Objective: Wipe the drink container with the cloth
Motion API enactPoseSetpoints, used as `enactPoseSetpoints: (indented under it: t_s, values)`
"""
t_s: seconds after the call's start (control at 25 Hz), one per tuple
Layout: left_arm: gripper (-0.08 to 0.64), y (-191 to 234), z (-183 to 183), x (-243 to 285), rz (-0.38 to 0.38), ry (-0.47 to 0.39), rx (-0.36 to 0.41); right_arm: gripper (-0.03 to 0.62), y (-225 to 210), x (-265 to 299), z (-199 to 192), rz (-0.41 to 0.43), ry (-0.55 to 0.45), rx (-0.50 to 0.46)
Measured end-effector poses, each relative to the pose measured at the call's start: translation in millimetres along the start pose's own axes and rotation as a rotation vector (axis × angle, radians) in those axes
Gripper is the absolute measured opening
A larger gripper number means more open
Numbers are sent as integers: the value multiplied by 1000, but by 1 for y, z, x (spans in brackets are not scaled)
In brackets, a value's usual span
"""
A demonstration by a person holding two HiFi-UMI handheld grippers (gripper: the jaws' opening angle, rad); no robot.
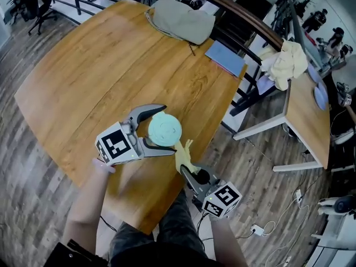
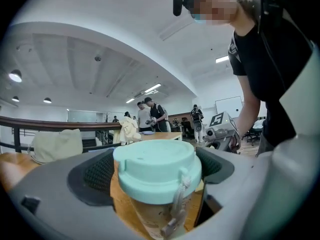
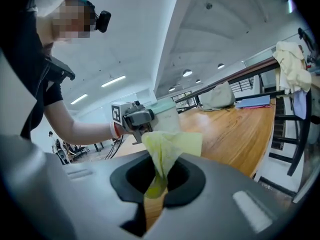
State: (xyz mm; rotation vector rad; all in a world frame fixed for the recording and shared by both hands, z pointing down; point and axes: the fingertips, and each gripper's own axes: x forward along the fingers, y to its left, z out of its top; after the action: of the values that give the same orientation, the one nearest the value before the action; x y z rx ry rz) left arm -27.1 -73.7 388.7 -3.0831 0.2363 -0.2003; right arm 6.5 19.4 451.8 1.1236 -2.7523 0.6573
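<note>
Left tool (image 1: 169,130) grips cup (image 1: 164,128); right tool (image 1: 187,171) pinches cloth (image 1: 183,158).

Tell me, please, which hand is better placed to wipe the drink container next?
Right. The right tongs pinch the yellow cloth, which is close beside the drink container. The left tongs are shut on that container under its mint lid, holding it.

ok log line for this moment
left gripper: shut on cup | right gripper: shut on cloth | cloth beside cup, contact unclear
</note>
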Motion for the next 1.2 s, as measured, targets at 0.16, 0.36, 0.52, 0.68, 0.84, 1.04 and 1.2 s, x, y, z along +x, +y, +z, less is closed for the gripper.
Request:
enactPoseSetpoints:
  t_s: [0.16,0.36,0.52,0.68,0.84,1.04,1.2]
  values:
    - [488,-1,1,9,-34,-1,11,25,0,8,8,7,-1,-39]
    - [479,6,-2,7,-18,-21,-33,25,1,16,21,6,-7,-112]
    - [479,23,-2,1,16,-64,-117,25,5,25,37,58,-17,-160]
    - [479,37,-2,-4,52,-103,-190,25,5,41,50,120,-9,-176]
    - [479,49,2,-10,79,-149,-256,25,4,59,67,178,-19,-155]
    - [479,68,-2,-19,123,-202,-345,25,0,82,82,233,-25,-150]
    - [479,76,-7,-27,146,-234,-398,25,-1,99,87,271,-13,-131]
